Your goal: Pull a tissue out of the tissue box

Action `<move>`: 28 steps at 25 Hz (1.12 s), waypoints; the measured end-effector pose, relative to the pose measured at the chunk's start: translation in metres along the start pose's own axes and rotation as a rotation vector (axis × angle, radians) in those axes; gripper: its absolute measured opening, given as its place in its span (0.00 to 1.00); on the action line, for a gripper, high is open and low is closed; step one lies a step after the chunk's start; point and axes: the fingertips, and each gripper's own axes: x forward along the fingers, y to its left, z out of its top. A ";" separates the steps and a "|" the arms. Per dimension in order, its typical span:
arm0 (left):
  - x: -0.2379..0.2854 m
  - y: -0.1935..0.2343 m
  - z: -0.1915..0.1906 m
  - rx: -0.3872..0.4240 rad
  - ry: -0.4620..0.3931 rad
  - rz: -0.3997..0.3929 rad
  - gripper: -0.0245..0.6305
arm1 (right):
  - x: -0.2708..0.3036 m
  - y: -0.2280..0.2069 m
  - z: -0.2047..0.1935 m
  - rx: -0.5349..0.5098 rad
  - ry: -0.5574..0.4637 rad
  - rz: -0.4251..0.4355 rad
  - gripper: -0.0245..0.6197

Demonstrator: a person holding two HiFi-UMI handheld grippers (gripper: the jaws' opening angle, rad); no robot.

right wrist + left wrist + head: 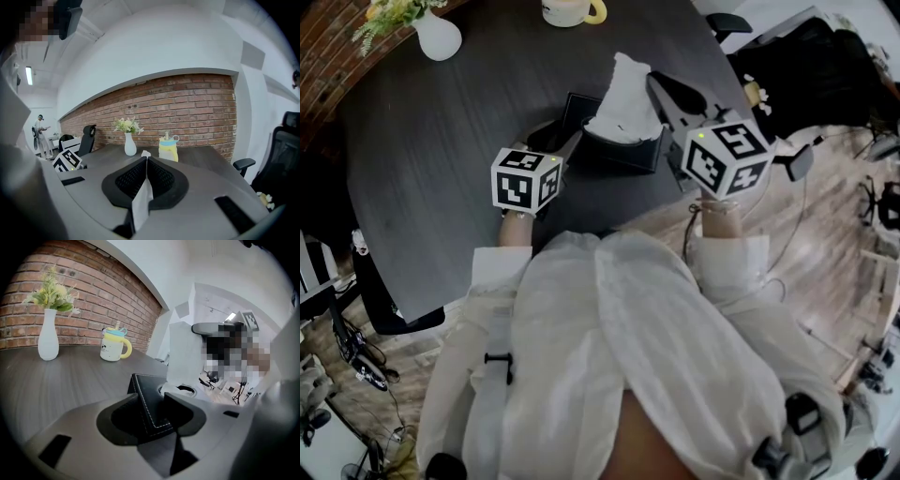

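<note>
The black tissue box lies on the dark tabletop, its long axis running crosswise in front of the person. The left hand-held gripper is clamped on the box's left-end corner. A white tissue stands upright out of the box's top slot, long axis vertical. Its upper right edge is pinched between the nearly closed jaws of the right hand-held gripper.
</note>
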 end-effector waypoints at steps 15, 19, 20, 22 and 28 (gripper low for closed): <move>-0.023 -0.028 0.055 0.028 -0.091 -0.052 0.30 | -0.027 -0.022 0.007 0.049 -0.060 -0.048 0.05; -0.029 -0.034 0.074 0.040 -0.134 -0.058 0.30 | -0.035 -0.029 0.015 0.077 -0.101 -0.060 0.05; -0.030 -0.036 0.079 0.046 -0.146 -0.059 0.30 | -0.037 -0.029 0.017 0.081 -0.106 -0.060 0.05; -0.034 -0.040 0.088 0.059 -0.170 -0.058 0.28 | -0.040 -0.028 0.021 0.079 -0.113 -0.053 0.05; -0.042 -0.043 0.108 0.067 -0.232 -0.061 0.15 | -0.049 -0.025 0.032 0.069 -0.132 -0.033 0.05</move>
